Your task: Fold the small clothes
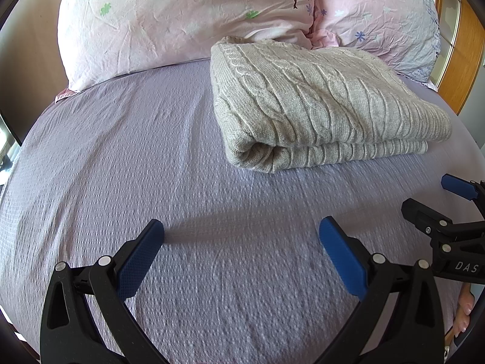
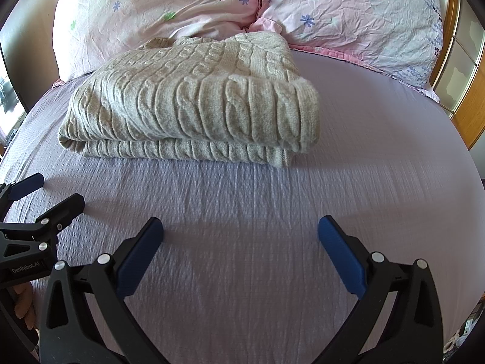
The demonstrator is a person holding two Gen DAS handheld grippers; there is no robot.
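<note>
A beige cable-knit sweater (image 1: pixel 321 100) lies folded in a thick rectangle on the lilac bed sheet (image 1: pixel 121 166), close to the pillows; it also shows in the right wrist view (image 2: pixel 194 103). My left gripper (image 1: pixel 241 233) is open and empty, hovering over bare sheet in front of the sweater, apart from it. My right gripper (image 2: pixel 241 232) is open and empty too, in front of the sweater. Each gripper shows at the edge of the other's view: the right one (image 1: pixel 430 200), the left one (image 2: pixel 51 191).
Two pink floral pillows (image 1: pixel 169 18) (image 2: pixel 357 18) lean at the head of the bed behind the sweater. A wooden headboard (image 1: pixel 463 63) rises at the right. The bed's left edge drops off near a window (image 2: pixel 9 100).
</note>
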